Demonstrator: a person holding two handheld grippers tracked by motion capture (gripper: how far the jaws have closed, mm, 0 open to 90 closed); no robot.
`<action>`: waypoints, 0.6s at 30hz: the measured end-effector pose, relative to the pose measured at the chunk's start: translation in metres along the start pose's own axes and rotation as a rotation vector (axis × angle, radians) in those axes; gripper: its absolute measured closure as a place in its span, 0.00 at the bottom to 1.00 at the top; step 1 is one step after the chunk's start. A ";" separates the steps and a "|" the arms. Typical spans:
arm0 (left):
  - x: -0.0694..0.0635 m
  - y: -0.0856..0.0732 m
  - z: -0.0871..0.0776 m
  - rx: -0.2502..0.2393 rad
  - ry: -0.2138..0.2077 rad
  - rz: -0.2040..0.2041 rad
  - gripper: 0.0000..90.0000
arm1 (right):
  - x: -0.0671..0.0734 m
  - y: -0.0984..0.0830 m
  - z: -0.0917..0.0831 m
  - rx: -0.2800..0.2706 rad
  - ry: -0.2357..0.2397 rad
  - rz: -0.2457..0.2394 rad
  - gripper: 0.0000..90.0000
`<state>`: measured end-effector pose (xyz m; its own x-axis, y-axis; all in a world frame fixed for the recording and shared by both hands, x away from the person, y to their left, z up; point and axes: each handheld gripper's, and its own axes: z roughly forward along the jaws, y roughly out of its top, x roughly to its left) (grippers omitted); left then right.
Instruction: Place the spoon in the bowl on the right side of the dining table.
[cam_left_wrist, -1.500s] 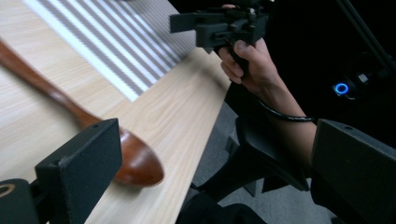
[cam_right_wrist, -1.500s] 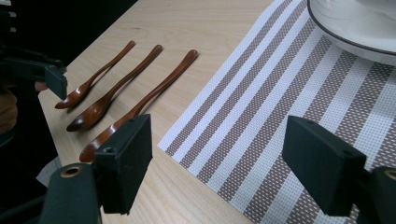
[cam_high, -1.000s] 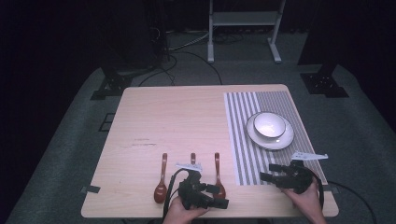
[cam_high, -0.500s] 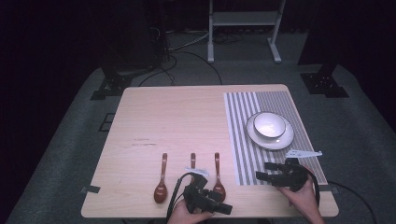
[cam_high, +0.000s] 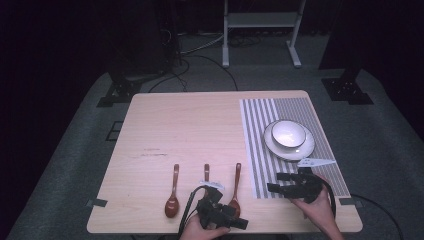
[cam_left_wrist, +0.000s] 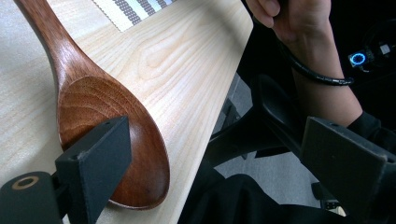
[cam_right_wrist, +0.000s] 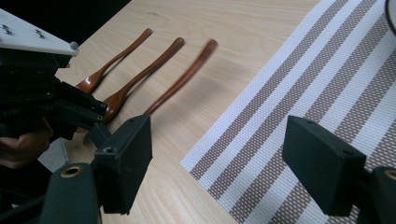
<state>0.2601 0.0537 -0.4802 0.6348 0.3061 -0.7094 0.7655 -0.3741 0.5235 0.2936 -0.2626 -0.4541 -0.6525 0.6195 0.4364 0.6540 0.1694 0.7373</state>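
Left hand-held gripper (cam_left_wrist: 224, 154) hovers low, jaws wide apart, one jaw over the rightmost wooden spoon (cam_left_wrist: 100, 116)

High overview, two close gripper views

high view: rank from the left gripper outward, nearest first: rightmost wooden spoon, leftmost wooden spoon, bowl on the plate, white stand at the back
From the left gripper at the near edge:
1. Rightmost wooden spoon, right beside it.
2. Leftmost wooden spoon, off to its left along the near edge.
3. Bowl, on the plate on the striped mat, far right.
4. White stand, on the floor beyond the table.
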 end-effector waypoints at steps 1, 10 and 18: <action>0.000 0.000 0.000 -0.002 0.000 0.000 0.09 | 0.000 0.001 0.001 0.004 0.003 0.000 0.26; 0.001 -0.001 0.000 -0.010 -0.003 0.001 0.09 | 0.000 0.005 0.014 0.027 0.024 0.008 0.26; 0.002 -0.001 0.000 -0.009 -0.014 0.002 0.09 | 0.001 0.009 0.023 0.042 0.039 0.008 0.26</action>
<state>0.2606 0.0540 -0.4818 0.6347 0.2930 -0.7151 0.7653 -0.3667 0.5290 0.3080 -0.2428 -0.4589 -0.6610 0.5906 0.4628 0.6744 0.1973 0.7115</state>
